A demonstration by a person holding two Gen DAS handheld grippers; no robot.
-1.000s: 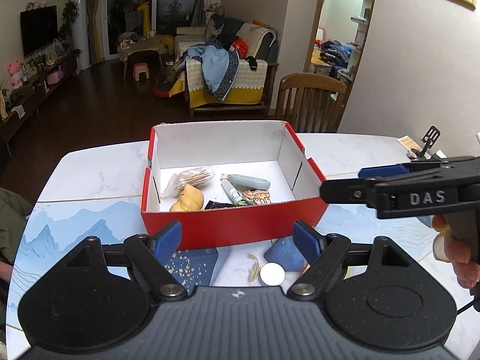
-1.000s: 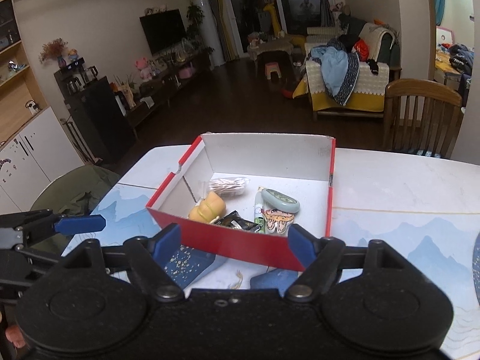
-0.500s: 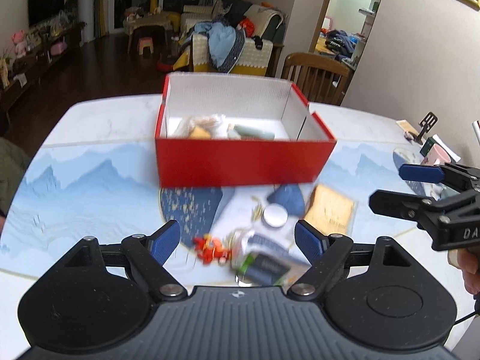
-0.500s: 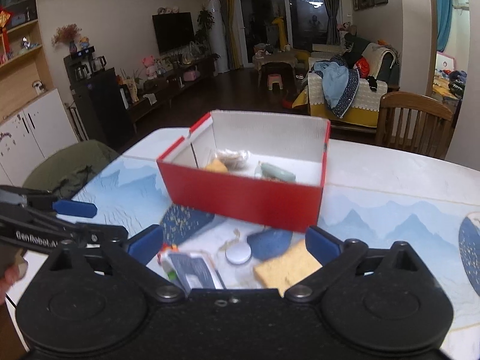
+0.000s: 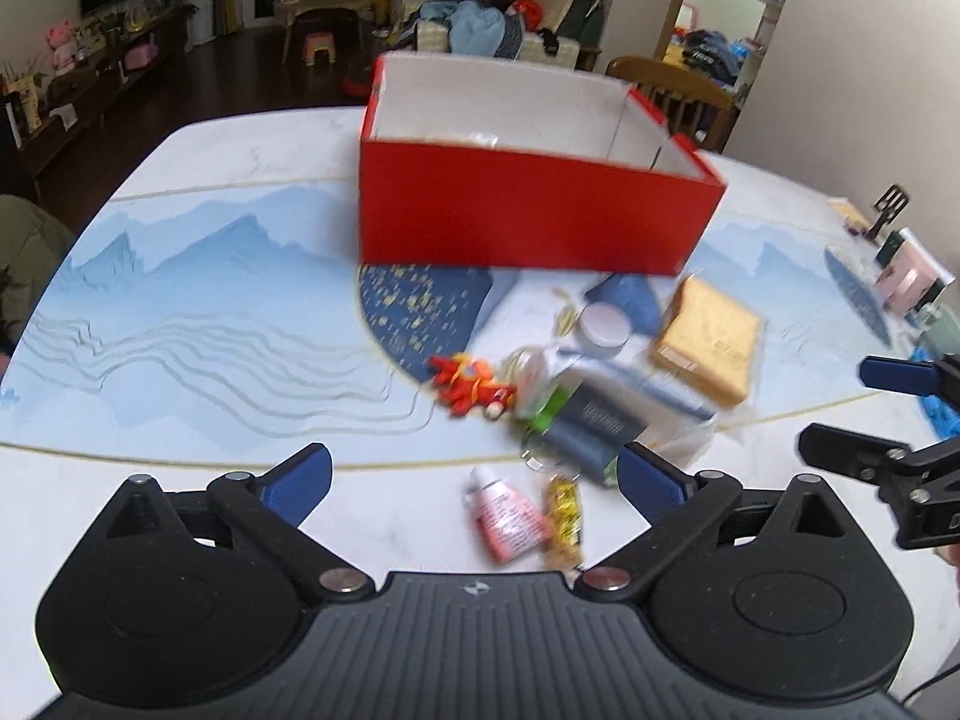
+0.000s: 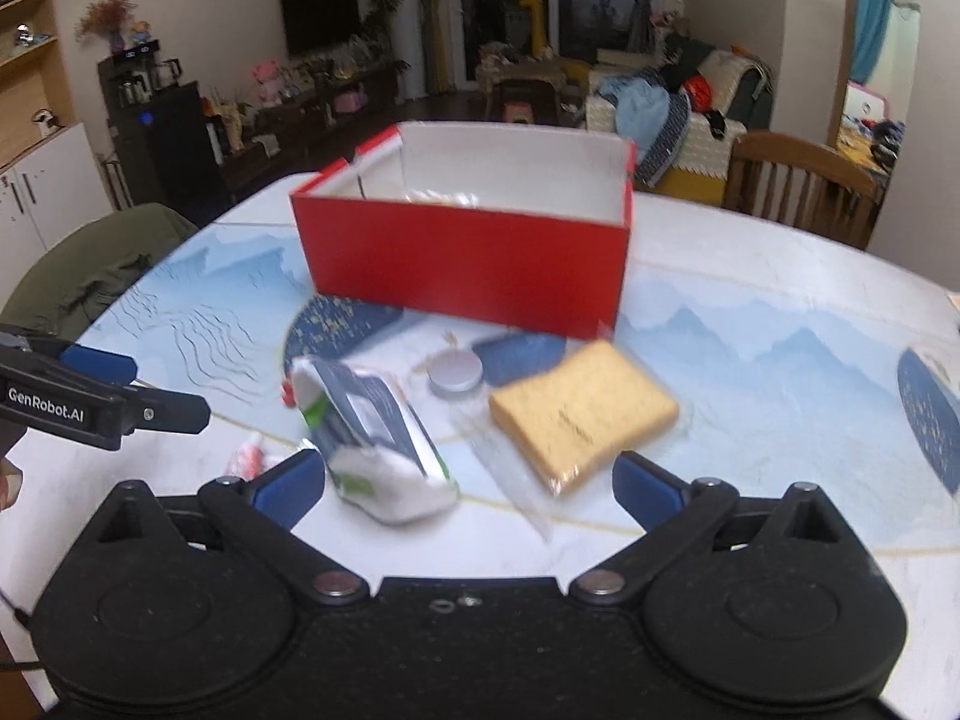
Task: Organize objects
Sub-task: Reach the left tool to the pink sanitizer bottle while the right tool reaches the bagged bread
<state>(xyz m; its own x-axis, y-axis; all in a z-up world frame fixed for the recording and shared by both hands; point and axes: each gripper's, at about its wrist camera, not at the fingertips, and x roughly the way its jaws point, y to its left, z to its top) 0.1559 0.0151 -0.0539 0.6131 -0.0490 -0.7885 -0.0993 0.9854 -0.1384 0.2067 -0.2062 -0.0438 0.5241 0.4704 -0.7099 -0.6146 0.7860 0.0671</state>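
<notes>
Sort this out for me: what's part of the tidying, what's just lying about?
Job: red box, wrapped sponge, round tin, blue-white packet, pink tube, red toy.
Lying about: wooden chair, green jacket.

Premises: a private home, open-plan living and dining room. Evidence: a dining table (image 5: 180,324) with a blue mountain-print surface and a wooden dining chair (image 6: 804,186) beside it; a sofa (image 6: 678,120) heaped with clothing; a wall-mounted television (image 6: 318,12) above a low cabinet holding toys; a small pink stool (image 5: 317,48) on dark wood flooring; framed pictures on the walls.
</notes>
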